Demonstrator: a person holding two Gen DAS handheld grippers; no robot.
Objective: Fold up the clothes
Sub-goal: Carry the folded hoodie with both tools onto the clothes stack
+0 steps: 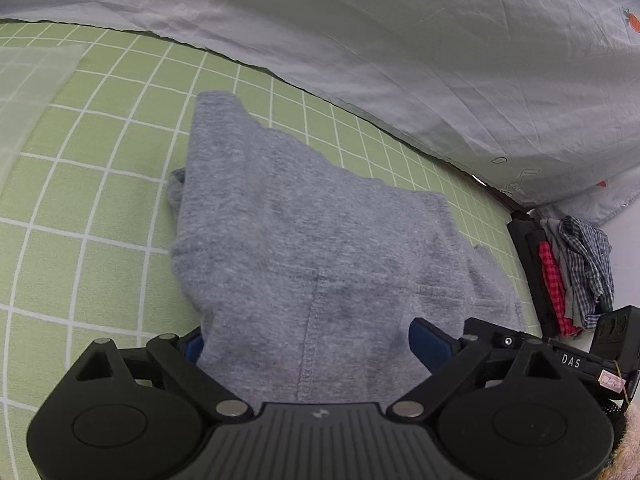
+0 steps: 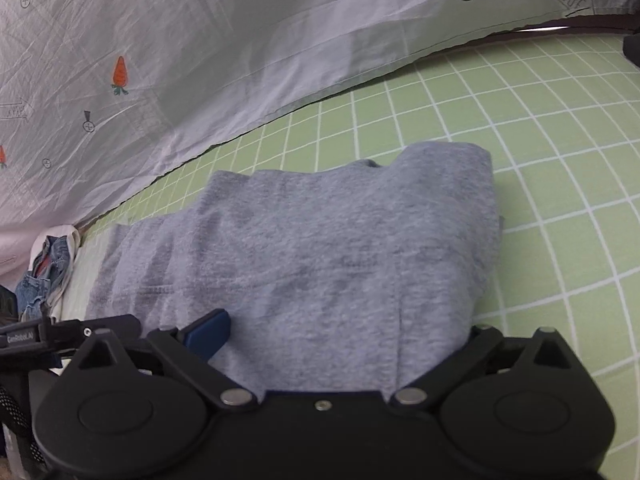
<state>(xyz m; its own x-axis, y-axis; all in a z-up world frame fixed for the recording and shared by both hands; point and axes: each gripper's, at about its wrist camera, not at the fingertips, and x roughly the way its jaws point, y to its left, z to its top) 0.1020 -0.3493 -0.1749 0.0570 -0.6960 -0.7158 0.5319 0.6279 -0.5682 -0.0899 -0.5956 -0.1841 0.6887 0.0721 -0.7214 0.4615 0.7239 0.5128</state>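
Left wrist view: the left tongs (image 1: 316, 344) are standing wide open at the bottom of the picture. A gray garment (image 1: 304, 232) is lying folded on a green sheet with white squares (image 1: 80, 200). The near edge of the gray garment is sitting in the gap between the two blue pads (image 1: 430, 344). The pads are not squeezing it, so the left tongs are not holding anything. A seam is running up the middle of the cloth. Behind the garment, a big white blanket (image 1: 400, 40) with little carrots and circles on it is lying along the far side. At the right edge, a pile of checked clothes (image 1: 576, 268) is hanging in a heap, some red and some dark blue. Part of the other tool is peeking in at the right, just beside the garment.

Right wrist view: the right tongs (image 2: 340, 338) are also standing wide open. The same gray garment (image 2: 320, 248) is lying on the green sheet (image 2: 560, 160), with its near edge reaching in between the fingers. One blue pad (image 2: 208, 334) is showing on the left, touching the cloth or just beside it; I cannot tell which. The other pad is hiding under the cloth. Nothing is being pinched. The white blanket (image 2: 200, 40) is filling the top left. Some blue jeans (image 2: 44, 268) are lying in a heap at the far left edge.
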